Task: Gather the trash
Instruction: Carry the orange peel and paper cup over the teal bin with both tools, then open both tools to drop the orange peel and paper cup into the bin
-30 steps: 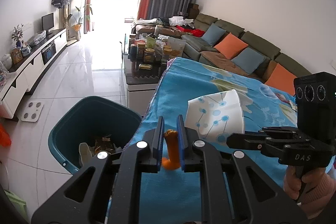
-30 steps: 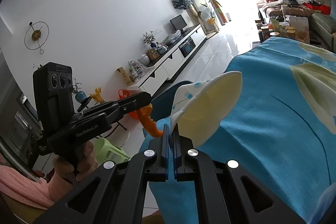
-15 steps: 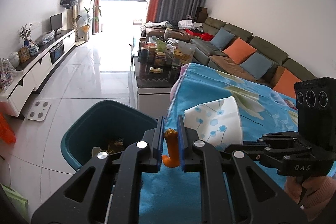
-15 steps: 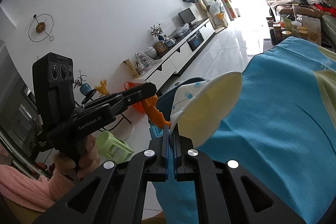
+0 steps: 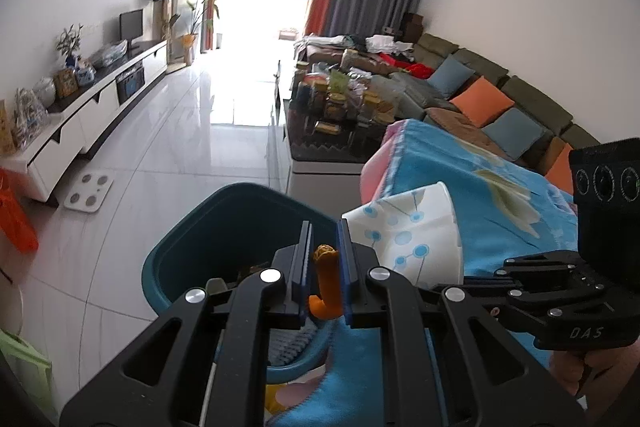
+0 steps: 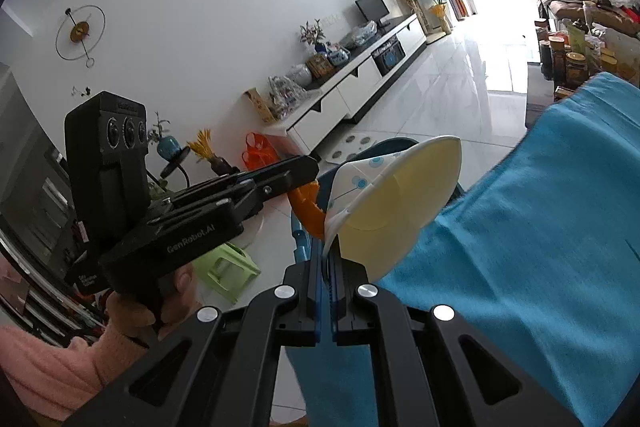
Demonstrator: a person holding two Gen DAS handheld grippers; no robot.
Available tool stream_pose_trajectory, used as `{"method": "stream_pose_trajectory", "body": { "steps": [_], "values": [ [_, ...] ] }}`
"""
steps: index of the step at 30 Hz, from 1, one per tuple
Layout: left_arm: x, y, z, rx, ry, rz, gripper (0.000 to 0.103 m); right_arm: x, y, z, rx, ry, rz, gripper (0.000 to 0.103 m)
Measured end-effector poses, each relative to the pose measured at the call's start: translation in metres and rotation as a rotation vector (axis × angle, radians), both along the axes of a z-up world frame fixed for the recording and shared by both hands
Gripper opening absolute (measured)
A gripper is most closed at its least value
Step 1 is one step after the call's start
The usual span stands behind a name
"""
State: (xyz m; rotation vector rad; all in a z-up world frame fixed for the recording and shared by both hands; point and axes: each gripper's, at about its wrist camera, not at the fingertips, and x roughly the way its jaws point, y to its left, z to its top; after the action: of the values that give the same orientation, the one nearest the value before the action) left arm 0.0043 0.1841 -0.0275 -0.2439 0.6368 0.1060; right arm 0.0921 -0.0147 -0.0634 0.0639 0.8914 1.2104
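My left gripper point(image 5: 324, 255) is shut on a curved orange scrap point(image 5: 326, 285), which hangs over the near rim of a teal bin point(image 5: 192, 247) on the floor. Some rubbish lies in the bin's bottom. My right gripper point(image 6: 327, 259) is shut on the rim of a squashed paper cup point(image 6: 400, 199), white with blue dots outside and yellow inside. In the left wrist view the paper cup point(image 5: 408, 231) hovers just right of the bin, at the edge of a table under a blue cloth point(image 5: 480, 179). The left gripper point(image 6: 308, 171) and orange scrap point(image 6: 306, 211) show beside the cup in the right wrist view.
A low coffee table point(image 5: 332, 147) crowded with jars stands beyond the bin. A long sofa point(image 5: 500, 99) with cushions runs along the right wall, a white TV cabinet point(image 5: 92, 115) along the left. A white scale point(image 5: 90, 187) lies on the tiled floor, a green stool point(image 6: 228, 267) near the person's hand.
Both grippers have moved left, off the blue cloth toward the bin. The orange scrap now hangs over the bin's rim, and the cup has reached the table edge. Both grips are unchanged.
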Motion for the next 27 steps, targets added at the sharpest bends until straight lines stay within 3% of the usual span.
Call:
{"method": "stream_pose_trajectory", "body": {
  "steps": [10,14,21,23,27],
  "values": [
    [0.017,0.028,-0.040,-0.063,0.070,0.061,0.013,0.020,0.050,-0.017,-0.115,0.019,-0.006,0.007],
    [0.020,0.034,-0.054,-0.087,0.089,0.101,0.031,0.026,0.058,-0.022,-0.133,0.038,-0.030,0.021],
    [0.011,0.034,-0.048,-0.081,0.061,0.108,0.047,0.024,0.039,-0.015,-0.112,0.024,-0.058,0.025],
    [0.007,0.029,-0.041,-0.070,0.044,0.099,0.060,0.019,0.029,-0.010,-0.098,0.005,-0.067,0.038],
    [-0.003,0.008,-0.027,-0.038,-0.008,0.067,0.076,0.006,0.002,0.001,-0.074,-0.052,-0.097,0.048]
  ]
}}
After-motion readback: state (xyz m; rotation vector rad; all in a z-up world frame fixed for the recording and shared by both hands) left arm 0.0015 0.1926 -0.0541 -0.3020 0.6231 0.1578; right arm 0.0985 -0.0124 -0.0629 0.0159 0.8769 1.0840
